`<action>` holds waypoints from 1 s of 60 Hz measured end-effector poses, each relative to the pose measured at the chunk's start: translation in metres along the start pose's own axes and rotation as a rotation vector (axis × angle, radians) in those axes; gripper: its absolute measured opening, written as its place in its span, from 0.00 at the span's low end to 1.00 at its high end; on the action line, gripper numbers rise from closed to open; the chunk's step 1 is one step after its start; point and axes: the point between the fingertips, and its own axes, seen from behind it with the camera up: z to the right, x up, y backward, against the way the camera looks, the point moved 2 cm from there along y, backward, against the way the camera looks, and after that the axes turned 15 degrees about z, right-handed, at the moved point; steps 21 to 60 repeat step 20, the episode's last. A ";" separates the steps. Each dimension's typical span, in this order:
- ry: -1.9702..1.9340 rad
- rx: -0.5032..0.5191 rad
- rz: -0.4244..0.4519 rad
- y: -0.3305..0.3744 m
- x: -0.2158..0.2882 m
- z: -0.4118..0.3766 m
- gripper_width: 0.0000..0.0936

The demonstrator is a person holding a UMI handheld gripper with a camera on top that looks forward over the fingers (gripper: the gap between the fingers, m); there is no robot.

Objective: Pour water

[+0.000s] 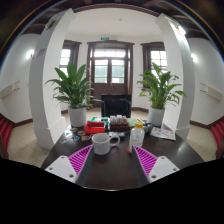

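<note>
A white mug (102, 144) with its handle to the right stands on the dark table (110, 170), just ahead of my fingers and nearer the left one. A clear plastic bottle (137, 137) stands beyond the right finger. My gripper (112, 160) is open, its purple pads (80, 160) spread wide with only bare tabletop between them. Nothing is held.
Behind the mug lie a red and green box (96, 127) and other small items (120, 123). Two potted plants (75, 95) (160, 95) flank a dark chair (115, 105) at the table's far side. A white pillar (45, 80) rises at the left.
</note>
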 end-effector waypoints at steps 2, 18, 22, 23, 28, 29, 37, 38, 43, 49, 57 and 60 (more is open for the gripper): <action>0.001 -0.001 0.007 0.002 0.004 -0.001 0.81; 0.003 -0.004 0.031 0.011 0.023 0.000 0.81; 0.006 -0.009 0.029 0.011 0.023 0.001 0.81; 0.006 -0.009 0.029 0.011 0.023 0.001 0.81; 0.006 -0.009 0.029 0.011 0.023 0.001 0.81; 0.006 -0.009 0.029 0.011 0.023 0.001 0.81; 0.006 -0.009 0.029 0.011 0.023 0.001 0.81; 0.006 -0.009 0.029 0.011 0.023 0.001 0.81; 0.006 -0.009 0.029 0.011 0.023 0.001 0.81; 0.006 -0.009 0.029 0.011 0.023 0.001 0.81; 0.006 -0.009 0.029 0.011 0.023 0.001 0.81; 0.006 -0.009 0.029 0.011 0.023 0.001 0.81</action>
